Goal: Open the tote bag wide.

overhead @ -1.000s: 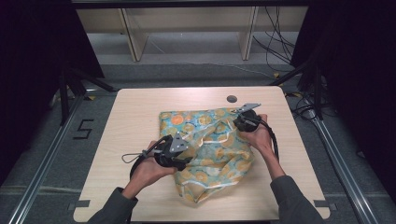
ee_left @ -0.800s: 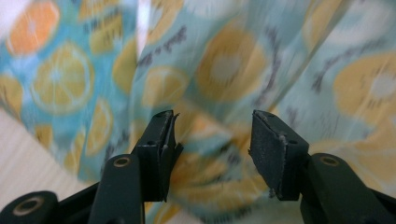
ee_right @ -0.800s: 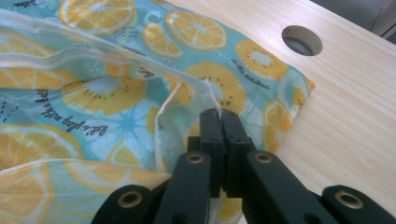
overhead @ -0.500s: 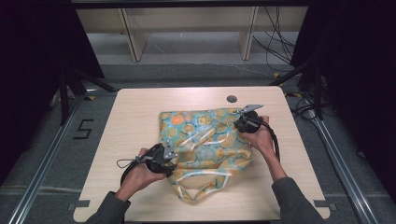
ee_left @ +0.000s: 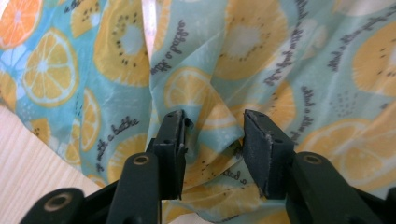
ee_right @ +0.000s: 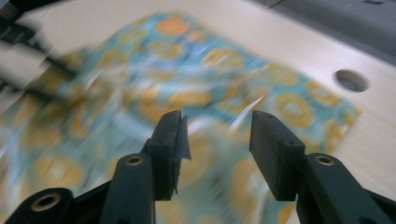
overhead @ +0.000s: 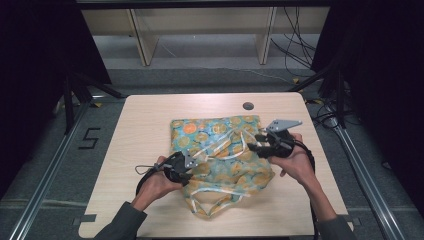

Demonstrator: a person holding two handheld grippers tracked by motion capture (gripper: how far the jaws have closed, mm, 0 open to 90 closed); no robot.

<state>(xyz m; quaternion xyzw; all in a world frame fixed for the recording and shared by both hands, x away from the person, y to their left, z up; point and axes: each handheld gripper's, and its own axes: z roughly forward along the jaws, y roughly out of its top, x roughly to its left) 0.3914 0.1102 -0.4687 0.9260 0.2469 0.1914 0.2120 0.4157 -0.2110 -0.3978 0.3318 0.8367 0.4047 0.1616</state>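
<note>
Bag [ee_right: 196,107] blurred beyond right tongs [ee_right: 215,140]

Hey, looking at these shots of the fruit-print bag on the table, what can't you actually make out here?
- Right gripper view: the fruit-print bag is smeared by motion blur, so its print and folds are unreadable.
- Left gripper view: the bag's edges are cut off by the frame; a fold sits between the left hand-held gripper jaws, contact unclear.
- High view: bag fabric under the hands and the right hand-held gripper is hidden; the lettering is too small.
</note>
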